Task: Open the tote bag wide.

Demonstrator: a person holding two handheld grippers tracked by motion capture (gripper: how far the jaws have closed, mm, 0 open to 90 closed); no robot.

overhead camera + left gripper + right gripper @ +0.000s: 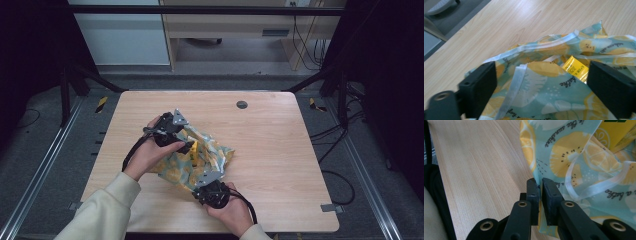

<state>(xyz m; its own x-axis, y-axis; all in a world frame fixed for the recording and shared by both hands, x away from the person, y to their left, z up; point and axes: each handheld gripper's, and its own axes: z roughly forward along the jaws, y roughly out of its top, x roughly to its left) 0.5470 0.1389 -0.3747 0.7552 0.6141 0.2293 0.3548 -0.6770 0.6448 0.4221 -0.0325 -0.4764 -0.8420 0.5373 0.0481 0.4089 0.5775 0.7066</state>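
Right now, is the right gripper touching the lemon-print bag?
Touching. The right gripper view shows the right gripper with jaws closed on an edge of the lemon-print bag.

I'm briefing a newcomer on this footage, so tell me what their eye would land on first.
First, the lemon-print bag, crumpled at the middle of the wooden table, teal and yellow against pale wood. Next, the two black grippers on it: the right gripper has its jaws pinched shut on the bag's near edge, while the left gripper holds its jaws wide apart over the bag's opening. Between those jaws a yellow packet peeks out of the bag.
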